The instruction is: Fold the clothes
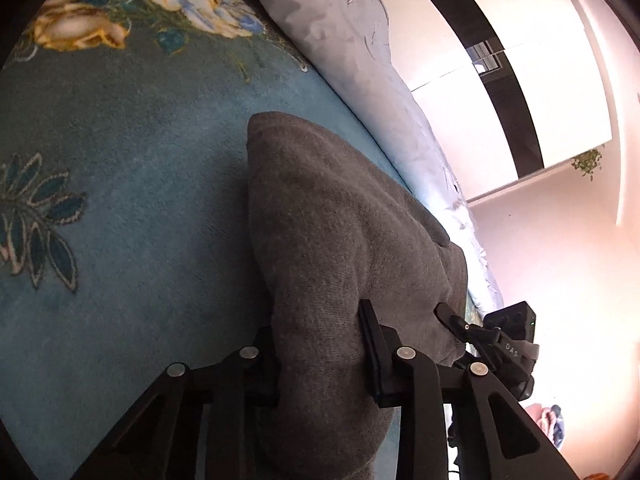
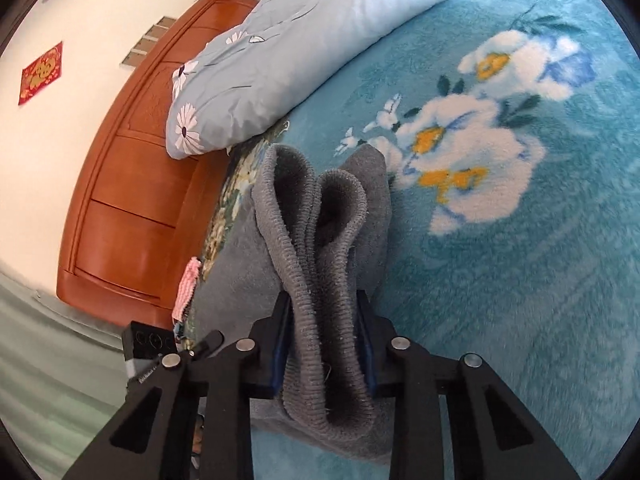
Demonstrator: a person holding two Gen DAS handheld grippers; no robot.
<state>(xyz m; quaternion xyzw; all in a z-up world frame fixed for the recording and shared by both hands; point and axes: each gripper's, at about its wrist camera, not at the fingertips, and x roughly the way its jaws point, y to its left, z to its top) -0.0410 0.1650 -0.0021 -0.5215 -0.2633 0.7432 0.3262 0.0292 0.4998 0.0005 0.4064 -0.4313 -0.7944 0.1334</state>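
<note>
Left wrist view. Left tongs (image 1: 320, 344): black, both fingers pressed against a thick bunch of the grey garment (image 1: 340, 240), gripping it. Garment: grey knit, bunched between the fingers and trailing forward over the bed's blanket (image 1: 140, 208). Blanket: teal plush with flower and leaf print. Pillow (image 1: 360, 60): pale blue-grey, lying along the blanket's far edge beyond the garment. Right tongs (image 1: 460, 322): black, visible at the garment's right edge, apparently touching the cloth there, though the contact is partly hidden. Behind: white wall and dark panels.

Right wrist view. Right tongs (image 2: 324, 336): black with blue pads, closed on folded layers of the grey garment (image 2: 320, 240). Garment: ribbed edges doubled into two loops standing up between the fingers, the rest lying on the blanket (image 2: 520, 300). Pillow (image 2: 280, 60): daisy print, resting on the blanket above the garment. Wooden cabinet (image 2: 128, 200): orange-brown, beside the bed. Red wall decoration (image 2: 40, 72): on the white wall. Pink knit item (image 2: 186, 288): at the bed's edge, left of the garment.
</note>
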